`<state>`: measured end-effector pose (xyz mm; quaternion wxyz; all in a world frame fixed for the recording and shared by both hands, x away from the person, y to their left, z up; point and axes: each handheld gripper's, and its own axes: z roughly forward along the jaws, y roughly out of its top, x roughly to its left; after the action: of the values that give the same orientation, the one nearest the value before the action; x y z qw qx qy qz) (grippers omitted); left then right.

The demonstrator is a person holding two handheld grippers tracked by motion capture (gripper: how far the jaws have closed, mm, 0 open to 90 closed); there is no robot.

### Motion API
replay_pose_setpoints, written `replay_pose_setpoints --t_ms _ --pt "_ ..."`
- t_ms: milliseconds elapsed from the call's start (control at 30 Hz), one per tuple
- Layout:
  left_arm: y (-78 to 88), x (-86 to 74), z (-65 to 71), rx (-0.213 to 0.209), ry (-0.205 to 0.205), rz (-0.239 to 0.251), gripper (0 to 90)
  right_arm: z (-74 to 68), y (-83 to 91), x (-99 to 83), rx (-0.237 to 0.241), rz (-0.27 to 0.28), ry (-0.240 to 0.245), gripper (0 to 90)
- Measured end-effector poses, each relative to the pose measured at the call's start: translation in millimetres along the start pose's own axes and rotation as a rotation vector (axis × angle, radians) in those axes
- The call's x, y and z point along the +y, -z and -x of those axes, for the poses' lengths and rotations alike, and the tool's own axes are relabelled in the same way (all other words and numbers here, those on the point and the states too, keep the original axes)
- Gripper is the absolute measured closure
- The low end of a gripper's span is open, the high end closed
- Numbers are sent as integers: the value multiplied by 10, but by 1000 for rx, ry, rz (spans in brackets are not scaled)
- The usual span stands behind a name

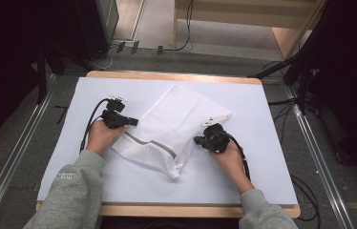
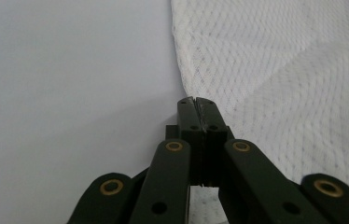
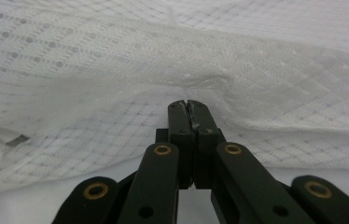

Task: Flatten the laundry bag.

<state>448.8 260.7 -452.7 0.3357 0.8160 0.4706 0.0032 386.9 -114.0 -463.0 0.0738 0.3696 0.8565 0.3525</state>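
In the high view a white mesh bag (image 1: 169,128) with a grey zip lies crumpled in the middle of the white table (image 1: 262,167), with the left gripper (image 1: 132,122) at its nine o'clock edge and the right gripper (image 1: 197,140) at its three o'clock edge. In the left gripper view the jaws are pressed together at the bag's (image 2: 275,70) border, whether on a pinch of mesh I cannot tell. In the right gripper view the jaws are likewise closed tight, their tips against a fold of the bag (image 3: 116,74) that puckers at twelve o'clock.
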Motion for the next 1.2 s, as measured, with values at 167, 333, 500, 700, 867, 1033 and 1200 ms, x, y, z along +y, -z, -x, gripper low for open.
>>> replay_pose_setpoints --t_ms 167,333,500,700,867,1033,1200 --pt "155 -167 39 2 19 -2 900 88 -75 94 -9 12 -5 900" --pt "316 -355 72 -8 57 15 900 146 -168 206 6 32 -9 900" --pt "455 -533 128 -6 77 26 900 172 -294 344 21 33 -13 900" --pt "555 -742 194 -14 105 14 900 157 -483 513 10 27 9 900" --pt "597 -739 194 -5 102 50 900 160 -465 527 17 17 -6 837" --pt "683 -659 235 -9 88 106 825 106 -127 414 47 17 -20 799" --pt "696 -548 251 -14 77 150 742 36 58 293 68 26 -37 775"
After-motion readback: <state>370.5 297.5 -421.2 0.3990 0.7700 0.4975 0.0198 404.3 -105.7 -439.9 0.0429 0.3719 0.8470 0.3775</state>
